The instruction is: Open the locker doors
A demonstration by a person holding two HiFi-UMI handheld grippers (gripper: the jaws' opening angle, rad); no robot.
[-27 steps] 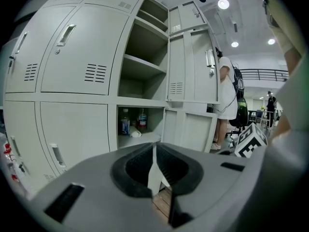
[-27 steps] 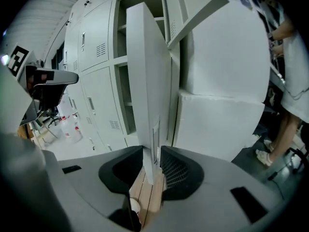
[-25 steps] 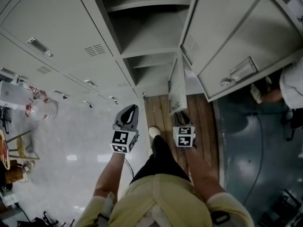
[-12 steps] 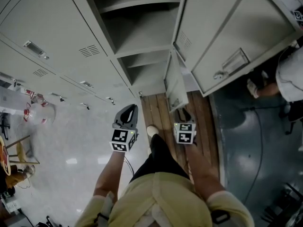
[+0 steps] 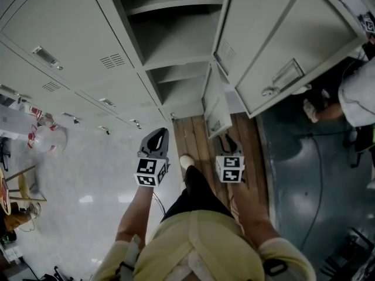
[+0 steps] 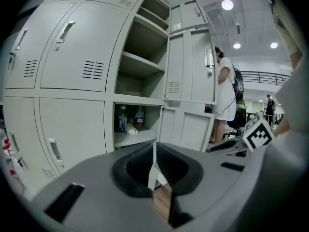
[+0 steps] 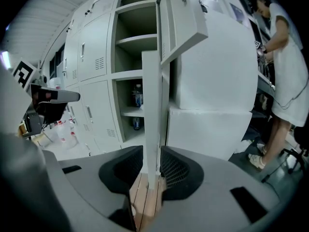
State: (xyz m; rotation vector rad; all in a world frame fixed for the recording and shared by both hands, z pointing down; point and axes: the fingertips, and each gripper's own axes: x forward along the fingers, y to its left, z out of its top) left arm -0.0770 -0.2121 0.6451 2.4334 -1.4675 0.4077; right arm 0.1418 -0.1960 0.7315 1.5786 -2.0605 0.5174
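The lower door [image 5: 215, 109] of the open locker column is the step in hand; the right gripper [image 5: 225, 140] has its jaws clamped on that door's free edge, with the panel running straight up between the two pads in the right gripper view. The left gripper [image 5: 159, 134] hangs apart from it, to the left over the pale floor; its jaws are together and hold nothing.

The door hangs low in the column, below the two large upper doors [image 5: 281, 45], which already stand swung out to the right; the lockers [image 5: 58, 34] to the left of the column are all closed. The door's long axis is upright; its hinge side is far, at the right post of the compartment, and its free edge points near, toward the person, over the wooden floor strip [image 5: 199, 139]; it is roughly half open, edge-on to the right gripper. Behind it, bottles [image 6: 129, 120] sit on the compartment's shelf.

The next move probably calls for carrying the clamped edge round the hinge, rightward and then far, in an arc rather than a straight pull, so the thin edge does not slip from the pads; after that the jaws would have to part. The closed doors on the left seem to be what remains.
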